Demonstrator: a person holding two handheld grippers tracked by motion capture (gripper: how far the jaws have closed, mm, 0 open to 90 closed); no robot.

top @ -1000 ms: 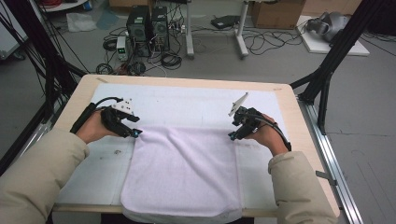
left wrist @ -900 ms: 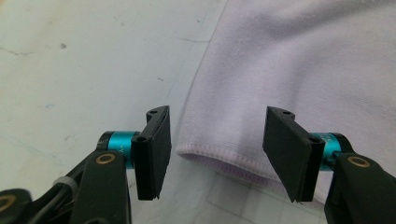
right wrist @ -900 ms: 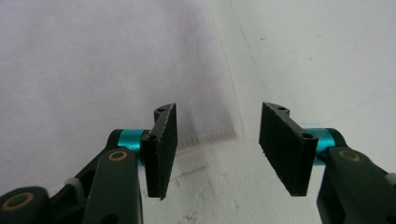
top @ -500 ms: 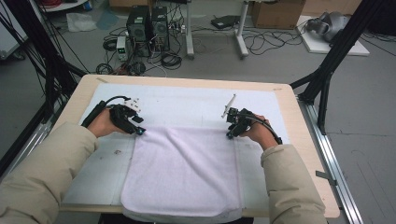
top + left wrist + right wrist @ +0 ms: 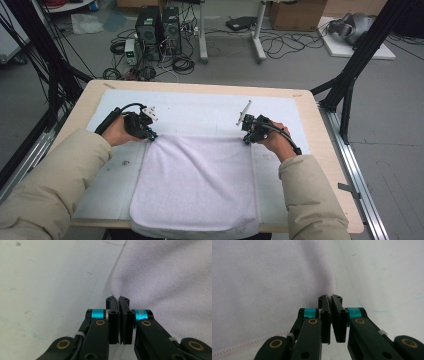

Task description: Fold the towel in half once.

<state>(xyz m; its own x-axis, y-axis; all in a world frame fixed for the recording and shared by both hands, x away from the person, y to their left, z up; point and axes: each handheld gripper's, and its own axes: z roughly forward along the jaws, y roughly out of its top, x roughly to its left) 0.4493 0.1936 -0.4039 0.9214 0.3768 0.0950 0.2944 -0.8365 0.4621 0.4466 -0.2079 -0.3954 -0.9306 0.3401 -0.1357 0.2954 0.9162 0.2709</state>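
Wooden table (image 5: 320, 165) with a pale mat (image 5: 200, 107) over it; computer towers and loose cables on the grey floor beyond.

White towel (image 5: 195, 185) lies flat on the near half of the mat, its near hem hanging slightly over the table edge.

Left gripper (image 5: 151, 135) sits at the towel's far left corner. Its jaws have just been closing; in the left gripper view they stand together, pinching the corner's edge of cloth (image 5: 115, 293).

Right gripper (image 5: 246, 140) sits at the far right corner. Its jaws have also just been closing and now clamp a small peak of towel (image 5: 330, 293).

Step in hand, as I judge it: both far corners gripped, the start of a fold or a lift.

Next move likely calls for raising the 2 corners together, level, and carrying them toward the near hem without letting the thin pinch slip.
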